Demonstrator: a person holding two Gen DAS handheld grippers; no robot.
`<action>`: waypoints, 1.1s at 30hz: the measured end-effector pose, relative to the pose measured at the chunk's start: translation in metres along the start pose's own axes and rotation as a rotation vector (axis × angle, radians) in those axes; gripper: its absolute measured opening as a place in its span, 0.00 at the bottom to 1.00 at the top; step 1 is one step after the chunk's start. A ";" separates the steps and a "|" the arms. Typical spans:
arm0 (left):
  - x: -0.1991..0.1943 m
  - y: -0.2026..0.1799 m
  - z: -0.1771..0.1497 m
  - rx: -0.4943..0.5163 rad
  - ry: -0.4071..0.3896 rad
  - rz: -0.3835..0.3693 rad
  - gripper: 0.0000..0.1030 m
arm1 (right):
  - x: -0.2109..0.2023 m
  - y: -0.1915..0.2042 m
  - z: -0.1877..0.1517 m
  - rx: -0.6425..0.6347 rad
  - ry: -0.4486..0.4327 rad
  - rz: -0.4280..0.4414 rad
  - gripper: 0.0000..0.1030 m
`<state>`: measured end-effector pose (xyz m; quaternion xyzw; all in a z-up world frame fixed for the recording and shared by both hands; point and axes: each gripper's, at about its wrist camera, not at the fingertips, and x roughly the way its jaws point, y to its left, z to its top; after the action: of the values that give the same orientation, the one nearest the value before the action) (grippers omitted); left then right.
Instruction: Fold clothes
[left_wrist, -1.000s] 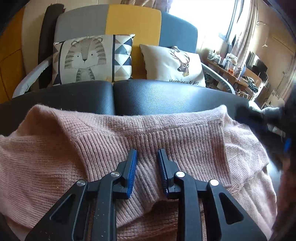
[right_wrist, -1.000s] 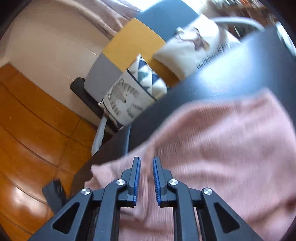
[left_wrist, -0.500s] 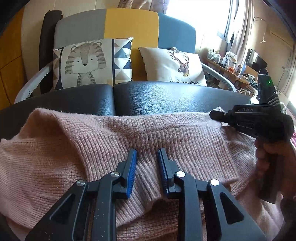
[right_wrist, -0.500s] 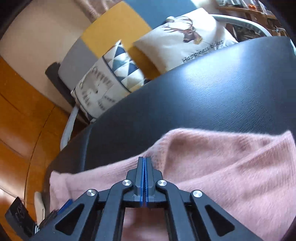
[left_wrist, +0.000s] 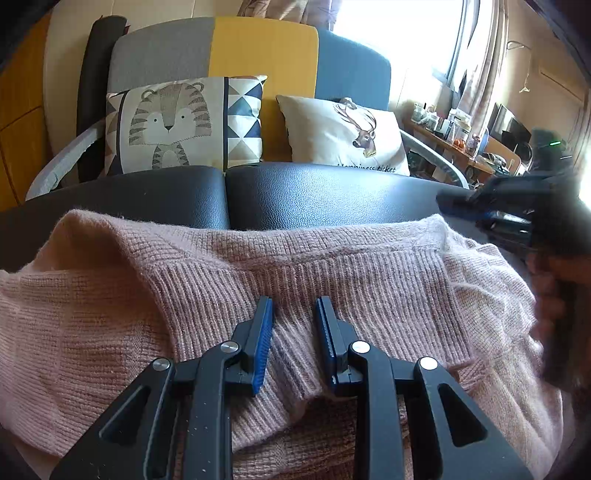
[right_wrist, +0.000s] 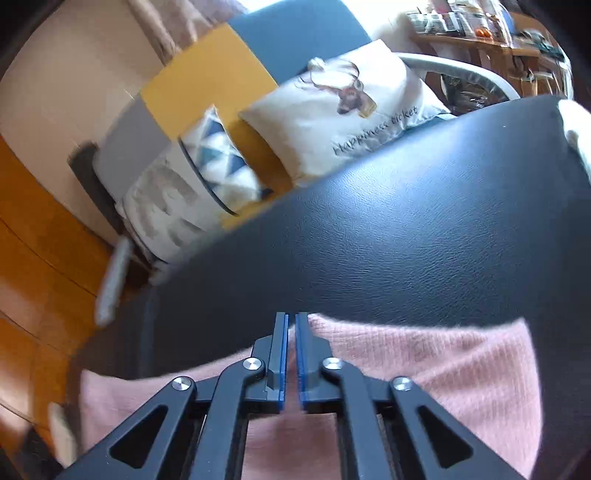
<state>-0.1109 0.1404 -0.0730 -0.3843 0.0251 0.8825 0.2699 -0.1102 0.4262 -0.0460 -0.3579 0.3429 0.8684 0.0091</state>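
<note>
Pink knit sweater (left_wrist: 332, 280): spread on black leather surface (left_wrist: 317, 195). Left gripper (left_wrist: 293, 317): fingers apart, above ribbed fold. Right gripper (right_wrist: 291, 332): narrow gap between pads, at sweater's far edge.

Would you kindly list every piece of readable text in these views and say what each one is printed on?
"Happiness ticket": cursive print along the lower edge of the cream deer-print cushion on the sofa; the left wrist view cuts off the first word.
Items on the cluttered wooden side table: any labels are too small to read.
Pink knitted sweater, tiger-print cushion, black leather surface: no text visible.
</note>
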 end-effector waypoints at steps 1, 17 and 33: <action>0.000 0.001 0.000 -0.005 -0.001 -0.005 0.26 | -0.004 0.010 -0.007 0.004 0.009 0.085 0.08; -0.016 0.032 0.000 -0.190 -0.020 -0.153 0.26 | 0.035 0.074 -0.103 -0.196 0.092 0.110 0.00; 0.004 0.134 0.033 -0.357 0.024 -0.162 0.26 | 0.028 0.078 -0.113 -0.217 0.047 0.086 0.00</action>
<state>-0.2014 0.0366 -0.0750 -0.4375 -0.1597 0.8436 0.2675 -0.0821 0.2918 -0.0749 -0.3620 0.2618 0.8915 -0.0750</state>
